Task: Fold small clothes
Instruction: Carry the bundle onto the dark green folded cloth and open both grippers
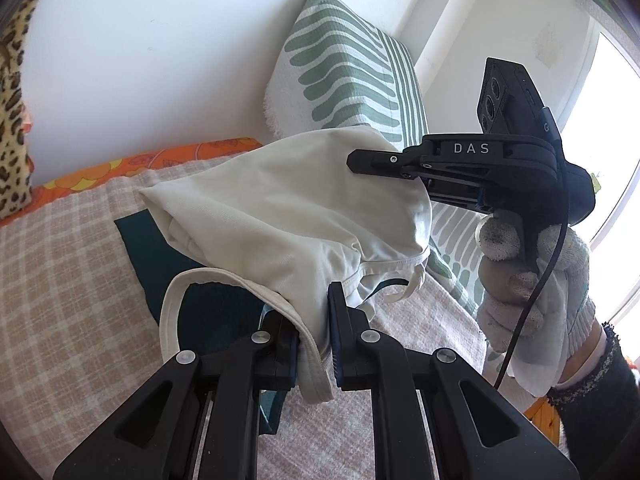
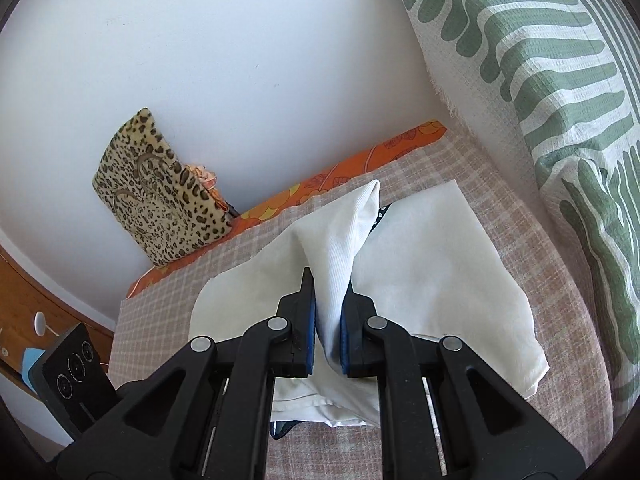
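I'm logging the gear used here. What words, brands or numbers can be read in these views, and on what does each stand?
"DAS": white letters on the side of the right claw, seen from the left wrist view.
"G": a single small letter on the black block behind that claw; it may be part of a longer word, the rest hidden.
Nothing else is readable in either view.

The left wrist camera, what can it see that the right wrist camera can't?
Only the left wrist view shows the gloved hand holding the right gripper, a bright window, and a dark teal cloth under the white garment.

Only the right wrist view shows the leopard-print bag whole against the wall and a wooden edge.

Both show the white garment pinched between shut fingers, the checked blanket, the orange sheet and the green leaf-pattern pillow.
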`<state>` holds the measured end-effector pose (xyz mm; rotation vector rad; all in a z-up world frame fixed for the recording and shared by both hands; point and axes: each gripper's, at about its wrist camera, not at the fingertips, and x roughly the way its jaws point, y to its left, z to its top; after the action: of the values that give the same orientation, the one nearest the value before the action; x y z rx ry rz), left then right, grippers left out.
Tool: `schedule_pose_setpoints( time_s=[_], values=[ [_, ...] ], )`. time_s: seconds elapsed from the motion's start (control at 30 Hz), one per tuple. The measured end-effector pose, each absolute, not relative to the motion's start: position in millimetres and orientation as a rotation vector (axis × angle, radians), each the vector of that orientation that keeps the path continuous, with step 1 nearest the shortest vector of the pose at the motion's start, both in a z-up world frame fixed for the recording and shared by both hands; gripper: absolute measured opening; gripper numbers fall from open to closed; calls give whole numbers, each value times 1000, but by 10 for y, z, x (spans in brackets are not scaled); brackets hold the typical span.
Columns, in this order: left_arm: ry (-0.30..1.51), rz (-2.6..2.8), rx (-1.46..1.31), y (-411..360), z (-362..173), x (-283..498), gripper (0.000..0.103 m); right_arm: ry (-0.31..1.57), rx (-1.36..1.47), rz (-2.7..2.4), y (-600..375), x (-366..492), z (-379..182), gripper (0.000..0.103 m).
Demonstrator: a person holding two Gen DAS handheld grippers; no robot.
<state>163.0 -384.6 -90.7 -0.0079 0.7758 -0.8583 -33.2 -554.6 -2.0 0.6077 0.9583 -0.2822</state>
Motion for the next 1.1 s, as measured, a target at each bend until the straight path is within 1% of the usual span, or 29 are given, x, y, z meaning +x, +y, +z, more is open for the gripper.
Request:
schedule_pose_setpoints(
  time_s=[0.33, 0.63, 0.7, 0.73, 0.8, 0.87, 0.9, 1.0, 1.1],
  values=[
    [812, -829, 27, -4118, -1164, 1862, 11, 1003, 598, -311, -5949, -165, -388, 10],
    [851, -820, 52, -4131, -1268, 1883, 11, 1045, 592, -342, -6108, -93, -651, 10],
    [886, -822, 52, -4126, -1296, 1887, 12, 1064, 573, -366, -6131, -83, -688, 11],
    [900, -815, 55, -4115, -1305, 1880, 15, 1075, 563, -382, -6138, -78, -704, 11],
    [910, -807, 56, -4085, -1306, 1853, 17, 1095, 542, -420, -6148, -73, -729, 13],
    [916, -804, 57, -4054, -1301, 1829, 19, 1112, 509, -456, -6139, -59, -737, 15],
    [917, -798, 59, -4036, -1297, 1817, 21, 1122, 486, -475, -6132, -49, -740, 20],
    [916, -783, 59, -3971, -1268, 1781, 21, 1158, 422, -559, -6142, -43, -730, 32],
    [896, -775, 72, -3911, -1206, 1721, 21, 1155, 411, -616, -6183, -101, -658, 34]
  ],
)
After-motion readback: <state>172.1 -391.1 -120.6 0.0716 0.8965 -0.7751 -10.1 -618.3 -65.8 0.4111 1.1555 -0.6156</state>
